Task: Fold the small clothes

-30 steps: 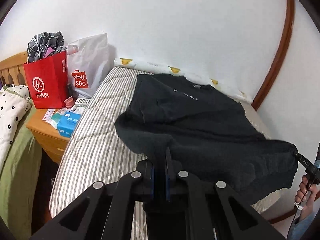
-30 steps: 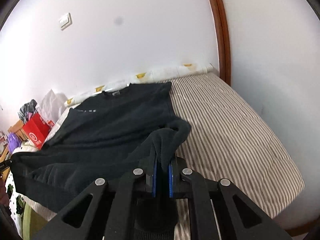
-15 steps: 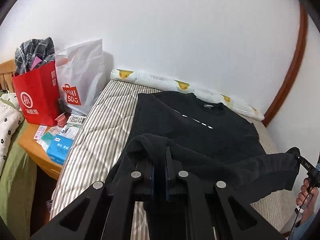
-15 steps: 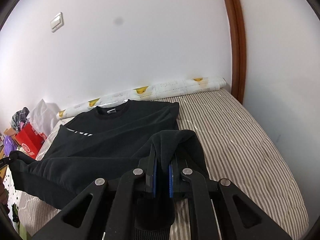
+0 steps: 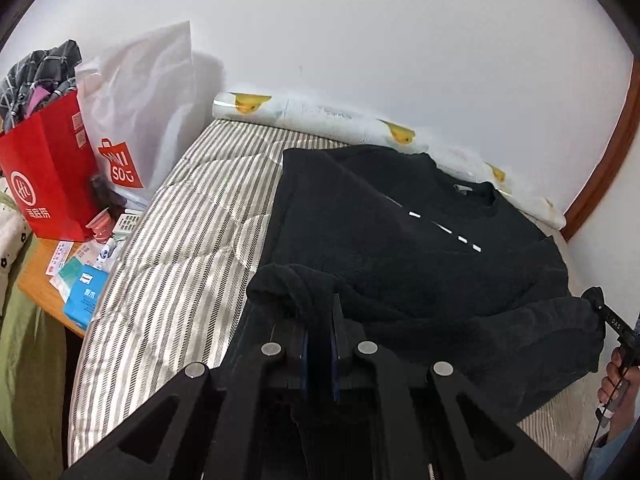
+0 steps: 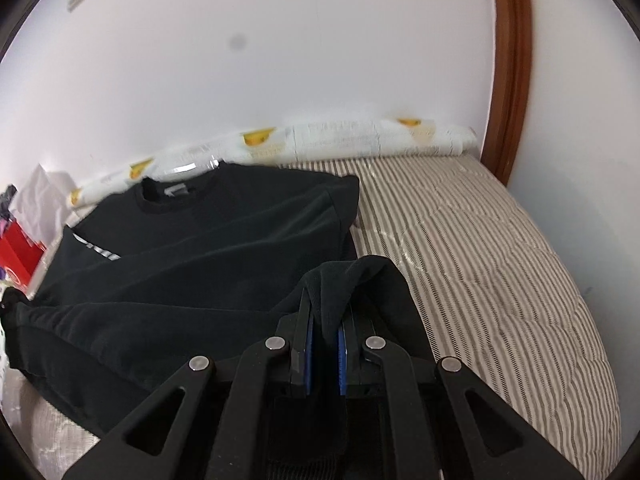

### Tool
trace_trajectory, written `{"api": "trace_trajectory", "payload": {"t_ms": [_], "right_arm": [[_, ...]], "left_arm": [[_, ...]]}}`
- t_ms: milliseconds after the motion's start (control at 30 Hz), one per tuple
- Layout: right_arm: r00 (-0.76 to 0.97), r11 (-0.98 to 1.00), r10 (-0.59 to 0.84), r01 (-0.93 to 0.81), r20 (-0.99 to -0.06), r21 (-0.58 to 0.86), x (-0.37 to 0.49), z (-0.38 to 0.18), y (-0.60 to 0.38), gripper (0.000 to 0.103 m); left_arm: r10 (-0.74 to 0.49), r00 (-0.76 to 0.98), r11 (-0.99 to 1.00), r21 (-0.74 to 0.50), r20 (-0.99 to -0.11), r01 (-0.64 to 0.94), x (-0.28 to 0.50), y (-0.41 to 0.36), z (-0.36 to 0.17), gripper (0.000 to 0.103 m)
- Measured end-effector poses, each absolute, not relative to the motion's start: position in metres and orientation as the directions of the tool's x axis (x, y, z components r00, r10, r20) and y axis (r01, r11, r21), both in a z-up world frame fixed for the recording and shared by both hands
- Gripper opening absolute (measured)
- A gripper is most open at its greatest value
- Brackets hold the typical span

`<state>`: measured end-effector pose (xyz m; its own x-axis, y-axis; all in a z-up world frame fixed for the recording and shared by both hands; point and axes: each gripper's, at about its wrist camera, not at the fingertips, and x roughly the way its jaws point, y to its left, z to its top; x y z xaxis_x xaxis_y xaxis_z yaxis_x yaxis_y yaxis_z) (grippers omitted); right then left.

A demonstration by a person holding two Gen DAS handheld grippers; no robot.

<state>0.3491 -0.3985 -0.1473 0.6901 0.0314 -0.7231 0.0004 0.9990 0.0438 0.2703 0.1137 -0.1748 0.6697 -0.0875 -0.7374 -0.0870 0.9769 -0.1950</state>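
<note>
Two grips to mind at once. With left tongs [image 5: 320,308] clamped narrow on one bottom corner of the black sweatshirt [image 5: 400,220], and right tongs [image 6: 325,312] clamped just as narrow on the other corner, carry the hem forward over the body toward the collar [image 6: 160,196].

Found lying chest-up on the striped bed [image 5: 180,260], collar close to the duck-print roll [image 6: 340,136] along the wall, lower part lifted off the mattress and strung between the two grips. Judged about midway through a first bottom-to-top fold.

To do it well:
- Move both hands at one pace and one height, so as to get a straight crease across the body rather than a slanted one.
- Hold the hem lightly taut between the corners. Expect a sag in the middle otherwise, and a bunched fold under it.
- Avoid pulling hard enough to drag the upper half toward the wall or off to the side with the red bag [image 5: 48,176].
- Line up each corner over its own shoulder, side edge on side edge.
- Lower until the cloth rests flat on the chest, then open. Releasing from the air probably means a crumpled hem.
- Draw back low and straight, without snagging the fresh fold.
</note>
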Motion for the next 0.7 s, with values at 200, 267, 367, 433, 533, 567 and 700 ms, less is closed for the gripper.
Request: {"api": "trace_trajectory", "payload": {"t_ms": [200,267,367,433,533,567,700], "right_arm": [[0.657,1.0,-0.021,0.018,-0.753,-0.012,0.358,-0.167,-0.393,0.013],[0.661,1.0,-0.026,0.027,-0.75,-0.011,0.352,-0.164,-0.393,0.019],[0.661,1.0,-0.019,0.029,-0.75,0.0,0.339,-0.158,-0.396,0.03],[0.66,1.0,-0.007,0.027,-0.751,0.015,0.328,-0.153,-0.4,0.035],[0.663,0.998,0.007,0.042,-0.748,0.047,0.303,-0.144,-0.406,0.038],[0.667,0.997,0.013,0.045,-0.745,0.058,0.295,-0.142,-0.407,0.039],[0.679,0.998,0.003,0.049,-0.734,0.049,0.266,-0.133,-0.407,0.04]], "left_arm": [[-0.073,0.651,0.976,-0.187,-0.756,-0.107,0.275,0.112,-0.183,0.012],[-0.068,0.645,0.975,-0.188,-0.761,-0.119,0.273,0.112,-0.183,0.014],[-0.054,0.63,0.976,-0.174,-0.775,-0.13,0.27,0.109,-0.182,0.016],[-0.049,0.626,0.976,-0.17,-0.778,-0.136,0.263,0.107,-0.179,0.02],[-0.055,0.632,0.975,-0.178,-0.773,-0.133,0.25,0.103,-0.176,0.031],[-0.06,0.635,0.974,-0.184,-0.77,-0.131,0.245,0.101,-0.175,0.034],[-0.078,0.646,0.977,-0.188,-0.759,-0.103,0.227,0.093,-0.17,0.049]]}}
